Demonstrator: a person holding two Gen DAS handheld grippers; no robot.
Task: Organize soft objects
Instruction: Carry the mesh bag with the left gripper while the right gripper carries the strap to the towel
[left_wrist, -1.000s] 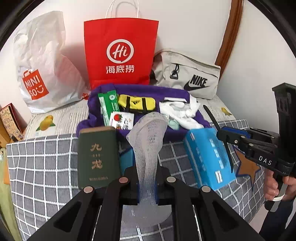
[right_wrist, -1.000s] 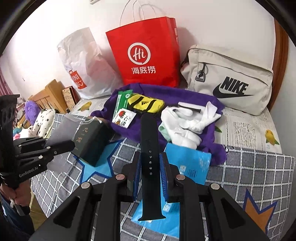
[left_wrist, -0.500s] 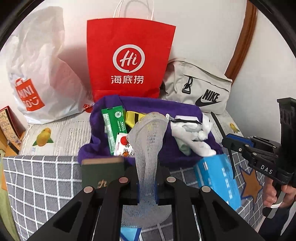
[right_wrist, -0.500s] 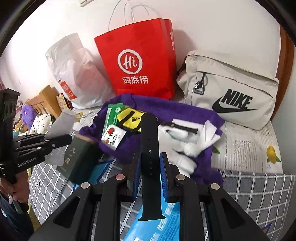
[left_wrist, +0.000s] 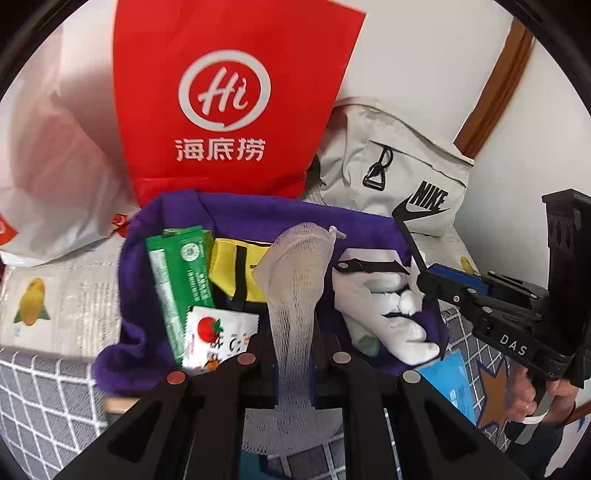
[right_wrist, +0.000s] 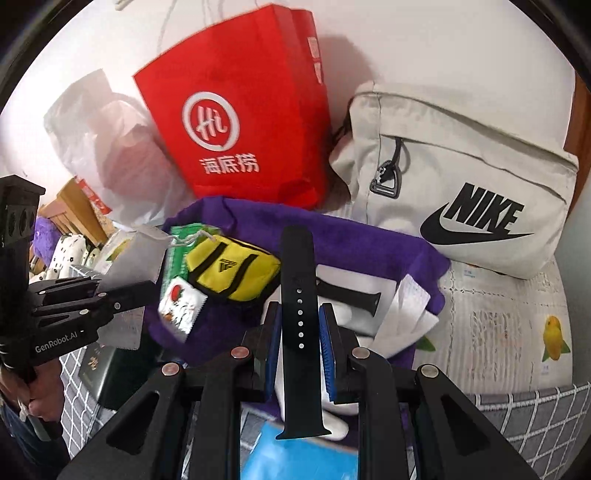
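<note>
My left gripper (left_wrist: 293, 354) is shut on a white mesh pouch (left_wrist: 295, 280) that stands up between its fingers, over the near edge of a purple towel (left_wrist: 258, 214). My right gripper (right_wrist: 299, 332) is shut on a black watch strap (right_wrist: 298, 288), above a white cloth bundle (right_wrist: 369, 291) on the same towel (right_wrist: 351, 236). Also on the towel lie a green packet (left_wrist: 177, 273), a yellow pouch (left_wrist: 229, 269), a tomato sachet (left_wrist: 214, 332) and a second black strap (left_wrist: 369, 264). In the left wrist view the right gripper (left_wrist: 424, 273) appears at the right.
A red paper bag (left_wrist: 229, 92), a beige Nike bag (right_wrist: 461, 184) and a white plastic bag (left_wrist: 48, 166) stand against the wall behind the towel. A blue packet (left_wrist: 450, 380) and a dark green book (right_wrist: 99, 369) lie on the checked bedsheet (left_wrist: 40, 398).
Both grippers have moved forward over the bed toward the purple towel, each still gripping its item. The green book and blue packet have slid down and out toward the frame edges.
</note>
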